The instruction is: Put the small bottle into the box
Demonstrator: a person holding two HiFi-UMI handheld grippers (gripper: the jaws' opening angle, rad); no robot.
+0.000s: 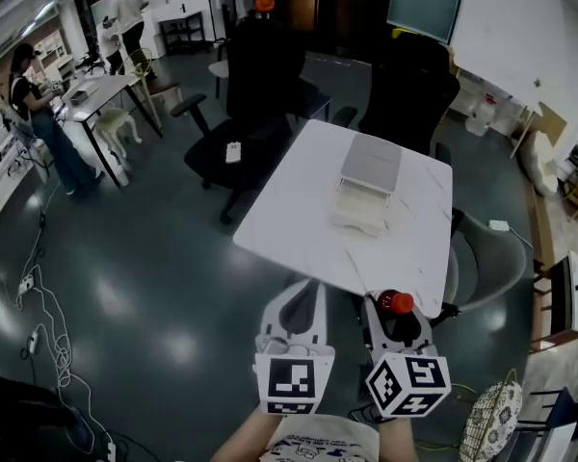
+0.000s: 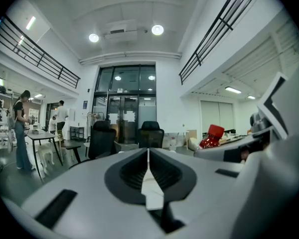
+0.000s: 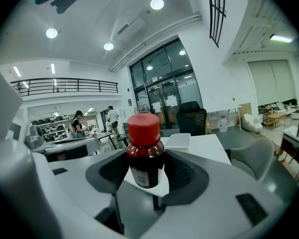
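One white desk [image 1: 299, 210] fills the middle of the head view, with dark office chairs behind it. On its far half sits the pale box [image 1: 364, 189], well away from both grippers. The box seems to have a grey lid standing behind a shallow tray, but I cannot tell how open it is or what lies inside. The left gripper [image 2: 148, 164] hangs off the near edge of the desk, its jaws pressed together with nothing between them. Beside it, the right gripper [image 3: 145, 172] has its jaws clamped on the small bottle [image 3: 145, 146], which stands upright with its red cap above them. The grasp looks done, I judge. What is left is to carry the bottle across the desk, lower it into the box and let go. The jaws hide the bottle's base, and its label is too small to read.
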